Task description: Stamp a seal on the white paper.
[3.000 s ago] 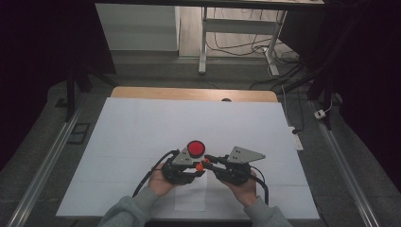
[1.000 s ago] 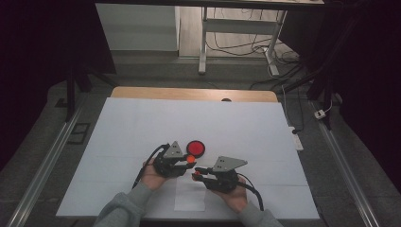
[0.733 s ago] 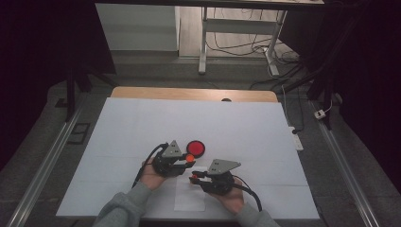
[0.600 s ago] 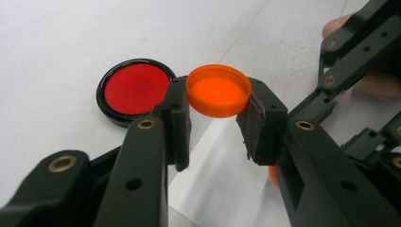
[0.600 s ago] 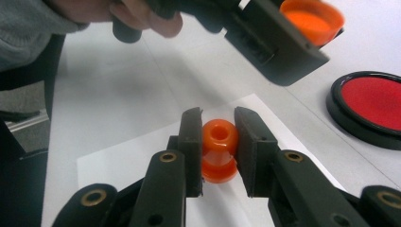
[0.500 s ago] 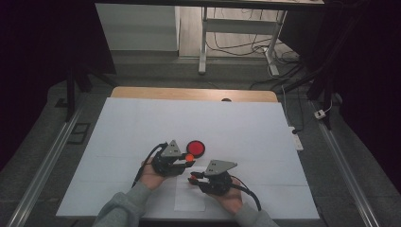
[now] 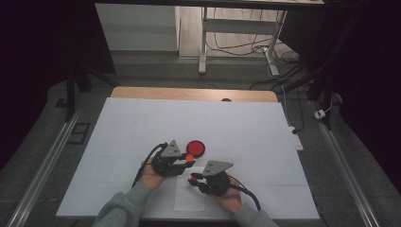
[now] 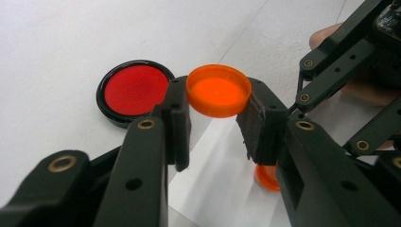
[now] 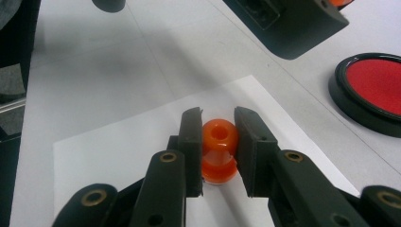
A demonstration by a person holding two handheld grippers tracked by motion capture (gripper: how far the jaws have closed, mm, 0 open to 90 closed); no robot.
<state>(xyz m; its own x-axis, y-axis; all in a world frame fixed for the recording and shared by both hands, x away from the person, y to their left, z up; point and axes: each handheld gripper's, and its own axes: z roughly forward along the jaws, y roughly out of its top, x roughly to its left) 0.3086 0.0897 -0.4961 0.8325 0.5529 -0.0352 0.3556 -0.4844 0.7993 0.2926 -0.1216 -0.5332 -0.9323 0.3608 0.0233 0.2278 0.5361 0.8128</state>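
My left gripper point(image 8: 217, 98) is shut on a shallow orange cap point(image 8: 218, 90), held by its rim above the table with its hollow side toward the camera. In the high view this gripper point(image 7: 187, 159) sits just left of a red disc with a black rim point(image 7: 195, 148). My right gripper point(image 9: 218, 124) is shut on a small orange spool-shaped piece point(image 9: 218, 142) with a hole in its top, over a white sheet point(image 9: 118, 142). In the high view the right gripper point(image 7: 193, 180) lies nearer the front edge, below and to the right of the left one.
The red disc point(image 8: 135, 92) lies flat on the white table cover point(image 7: 142, 123). The small sheet point(image 7: 189, 201) lies near the front edge. A wooden strip point(image 7: 189, 93) runs along the far edge, and metal rails point(image 7: 42, 165) flank the table.
Three seconds ago the two grippers' tips met below the red disc. They have since drawn apart, the left one holding the cap and the right one holding the orange piece nearer the front edge.
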